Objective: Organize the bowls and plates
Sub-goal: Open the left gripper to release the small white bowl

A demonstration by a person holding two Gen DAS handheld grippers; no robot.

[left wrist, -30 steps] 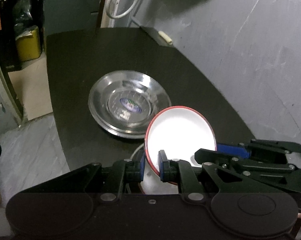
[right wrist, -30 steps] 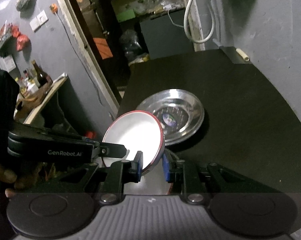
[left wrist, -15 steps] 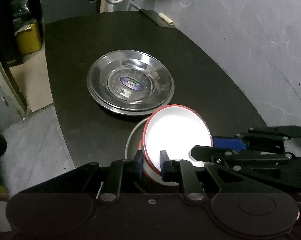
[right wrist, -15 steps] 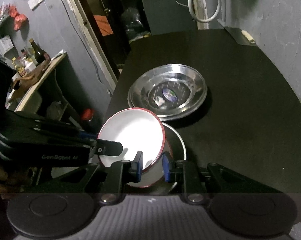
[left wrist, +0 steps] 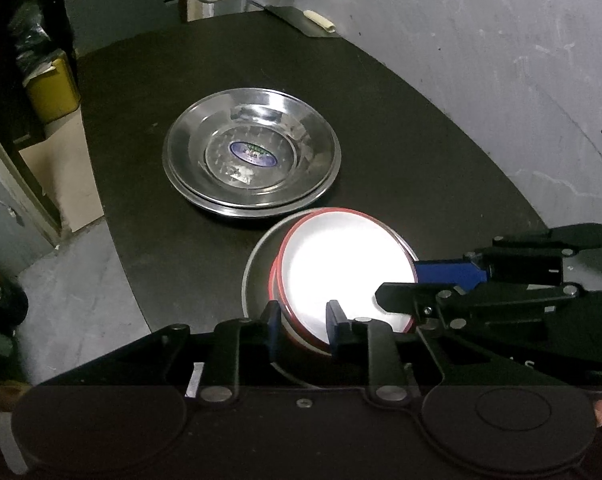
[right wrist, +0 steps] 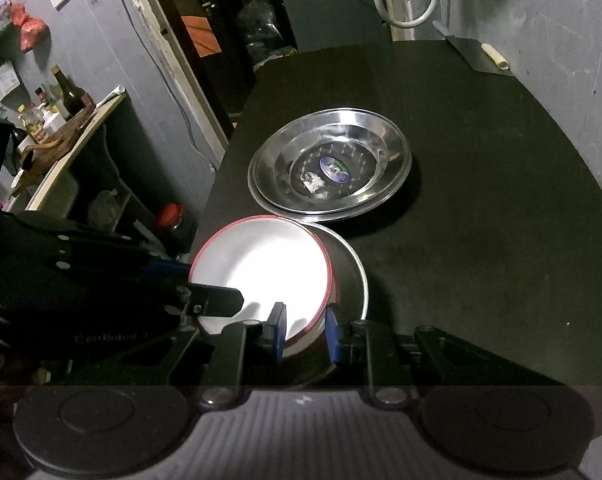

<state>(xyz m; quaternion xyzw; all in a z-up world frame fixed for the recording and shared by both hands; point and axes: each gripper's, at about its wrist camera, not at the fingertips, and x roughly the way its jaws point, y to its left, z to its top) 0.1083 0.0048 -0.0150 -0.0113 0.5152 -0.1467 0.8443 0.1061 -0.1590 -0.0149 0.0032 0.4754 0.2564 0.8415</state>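
White bowl (left wrist: 341,272), red-rimmed, sits in a steel bowl (right wrist: 351,276) beside stacked steel plates (left wrist: 253,156). Left gripper (left wrist: 301,326) has just been opening, rim between parted pads; right gripper (right wrist: 303,332) clamps the rim. Only the right view shows a bottle shelf (right wrist: 61,120).

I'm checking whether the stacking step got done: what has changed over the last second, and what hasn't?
The white red-rimmed bowl, tilted up a second ago, has come down level into the bowls on the steel plate. The left gripper has just been opening, its pads now clear of the rim between them. The right gripper stays clamped on the rim. The stacked steel plates and black table are unchanged.
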